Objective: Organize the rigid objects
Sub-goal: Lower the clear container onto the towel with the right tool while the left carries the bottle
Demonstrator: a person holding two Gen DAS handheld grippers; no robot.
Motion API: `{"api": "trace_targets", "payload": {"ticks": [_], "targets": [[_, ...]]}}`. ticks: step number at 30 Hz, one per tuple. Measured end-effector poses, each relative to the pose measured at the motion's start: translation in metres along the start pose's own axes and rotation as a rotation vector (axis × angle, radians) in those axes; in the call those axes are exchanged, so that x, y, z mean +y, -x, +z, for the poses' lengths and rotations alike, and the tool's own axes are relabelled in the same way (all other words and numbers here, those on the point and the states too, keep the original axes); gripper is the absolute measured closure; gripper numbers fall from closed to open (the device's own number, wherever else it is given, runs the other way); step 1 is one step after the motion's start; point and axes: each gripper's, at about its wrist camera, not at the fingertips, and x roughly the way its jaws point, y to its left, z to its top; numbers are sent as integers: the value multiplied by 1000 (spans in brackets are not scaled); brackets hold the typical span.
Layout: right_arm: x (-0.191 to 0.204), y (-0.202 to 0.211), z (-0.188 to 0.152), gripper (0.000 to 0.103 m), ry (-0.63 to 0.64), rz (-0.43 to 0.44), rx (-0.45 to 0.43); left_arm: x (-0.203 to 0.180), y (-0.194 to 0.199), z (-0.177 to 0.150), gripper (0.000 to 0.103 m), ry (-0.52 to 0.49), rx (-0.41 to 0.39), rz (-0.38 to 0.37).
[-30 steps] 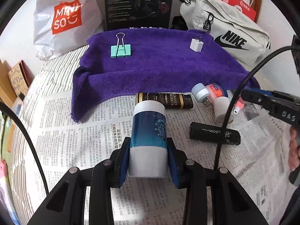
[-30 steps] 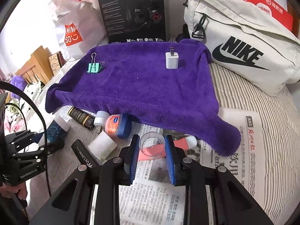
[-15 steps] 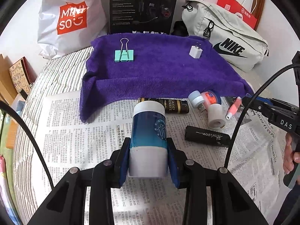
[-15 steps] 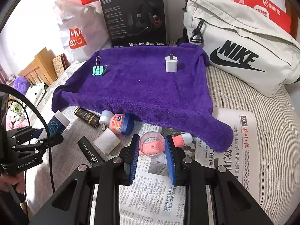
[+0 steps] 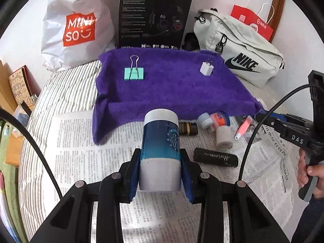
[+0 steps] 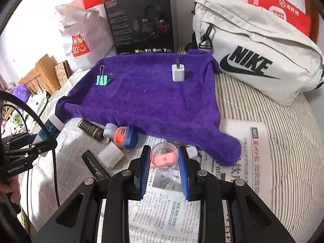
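Blue-white bottle (image 5: 161, 151) clamped between left jaws; pink tube (image 6: 165, 159) between right's.

A towel (image 6: 154, 99) is spread on the bed, with a binder clip (image 6: 102, 79) on its left part and a charger plug (image 6: 178, 73) on its right. Behind it a headset box (image 6: 141, 20) is propped, flanked by a shopping bag (image 5: 75, 24) left and a sling bag (image 6: 257, 48) right. On newspaper (image 6: 255, 162) before the towel, a small bottle (image 6: 91, 130), jar (image 6: 125, 134) and tube (image 5: 215, 158) are clustered.
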Motion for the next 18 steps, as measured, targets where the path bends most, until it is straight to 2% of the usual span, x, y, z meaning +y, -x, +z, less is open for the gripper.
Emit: {"api": "trace_targets", "payload": {"ticks": [8, 18], "targets": [[-1, -4, 12, 76, 1, 16, -6, 3, 6, 16, 69, 9, -16, -2], [-7, -11, 44, 76, 10, 19, -14, 18, -9, 50, 69, 41, 1, 6]]}}
